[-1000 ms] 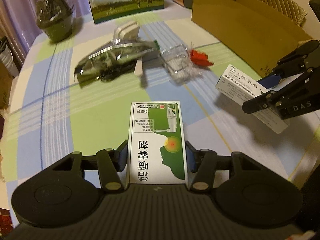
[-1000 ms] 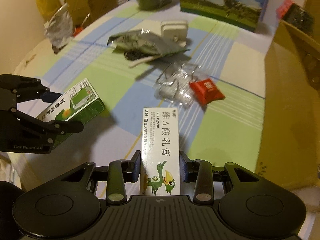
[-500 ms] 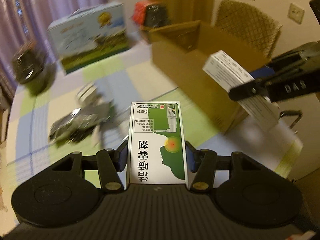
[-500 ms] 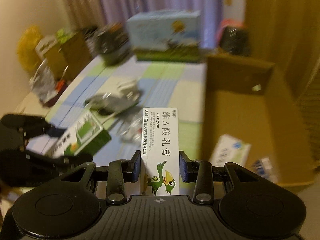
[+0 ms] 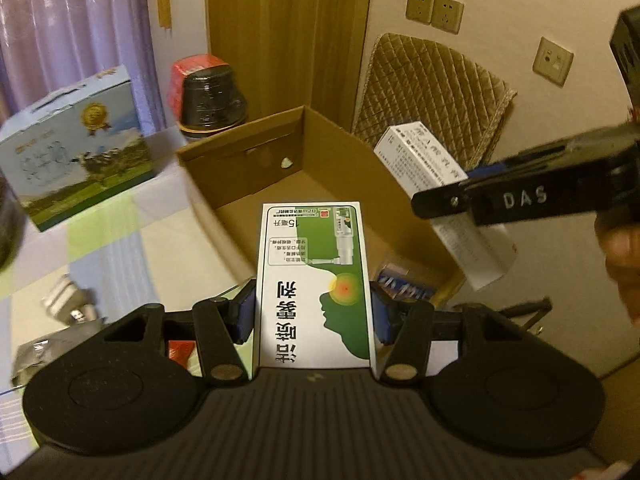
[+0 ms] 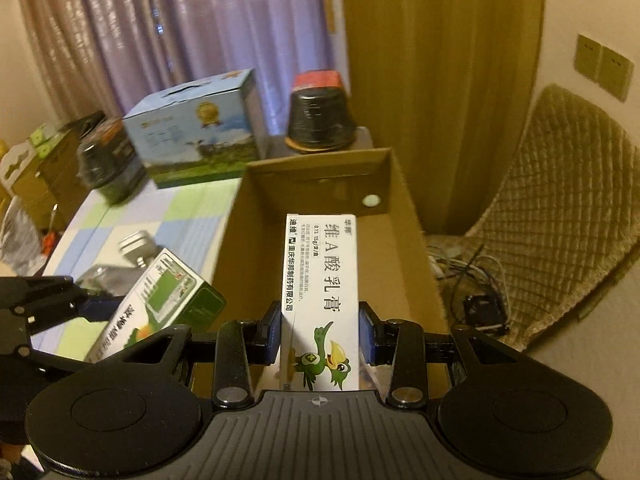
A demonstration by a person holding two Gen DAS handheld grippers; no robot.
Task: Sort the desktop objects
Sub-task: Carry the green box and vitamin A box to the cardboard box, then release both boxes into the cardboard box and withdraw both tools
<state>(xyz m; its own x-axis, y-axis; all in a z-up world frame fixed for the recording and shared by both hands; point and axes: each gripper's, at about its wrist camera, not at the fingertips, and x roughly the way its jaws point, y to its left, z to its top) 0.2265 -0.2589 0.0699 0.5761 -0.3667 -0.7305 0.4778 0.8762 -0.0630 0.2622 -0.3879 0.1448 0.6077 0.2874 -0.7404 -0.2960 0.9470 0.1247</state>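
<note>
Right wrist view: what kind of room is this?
Likely a home dining or living room: purple curtains, a quilted beige chair cover, a checked tablecloth with a blue milk carton on it.

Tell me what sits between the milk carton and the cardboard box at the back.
A black pot with a red top stands between the milk carton and the cardboard box, clearest in the right wrist view.
</note>
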